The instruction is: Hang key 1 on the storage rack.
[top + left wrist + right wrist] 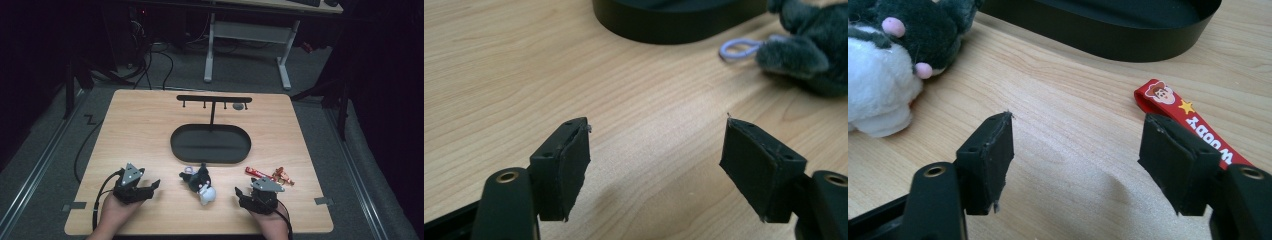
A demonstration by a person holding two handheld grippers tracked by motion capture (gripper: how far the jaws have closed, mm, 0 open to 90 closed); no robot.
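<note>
High view: the black oval tray (210,144) sits mid-table and serves as the landmark. A T-shaped rack (214,99) rises from the tray's far rim. The plush toy (201,184) — dark grey with a white belly — lies on the wood just in front of the tray's near rim, about at its centre line. Its pale loop (187,170) points toward the tray. The red strap (256,172) lies in front of the tray's right end, with a small red-and-gold charm (282,176) just right of it. The left gripper (149,188) rests in front of the tray's left end, well left of the plush. The right gripper (240,192) rests in front of the tray's right end, between plush and strap. Both are hand-held, low over the table.

Left gripper view: the jaws stand wide apart with bare wood between them — released, grasping nothing. The tray wall (674,22) lies ahead. The plush (809,50) and its loop (740,49) lie ahead to the right, near the tray, clear of the jaws.

Right gripper view: the jaws are spread with bare wood between them, holding nothing. The plush (895,60) lies ahead to the left, beside the tray wall (1128,40). The strap (1180,112) runs from near the tray back behind the right-hand jaw; whether they touch cannot be told.
</note>
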